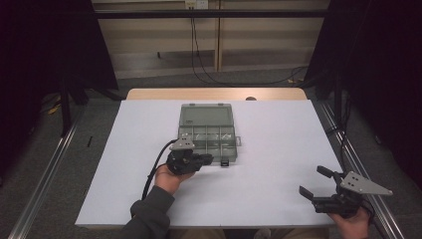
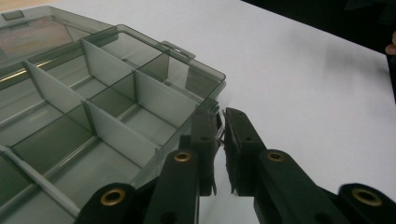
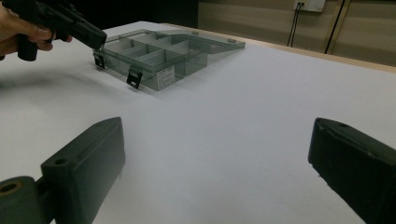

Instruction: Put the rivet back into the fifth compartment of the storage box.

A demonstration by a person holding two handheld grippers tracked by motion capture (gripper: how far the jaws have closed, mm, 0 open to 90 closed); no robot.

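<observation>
The left tool (image 2: 222, 140) pinches nearly closed on something thin and metallic at the near corner of the smoky translucent plastic organizer box (image 1: 207, 137), lid open, mid-counter (image 1: 278, 164). The right tool (image 1: 315, 183) hovers wide open, empty, matte black.

A smoky clear plastic organizer box (image 1: 208, 138) lies open at the middle of the high view, its lid (image 1: 206, 114) folded back flat toward the top. Its divided compartments look empty. Two dark latches (image 3: 134, 77) hang along its near edge.
</observation>
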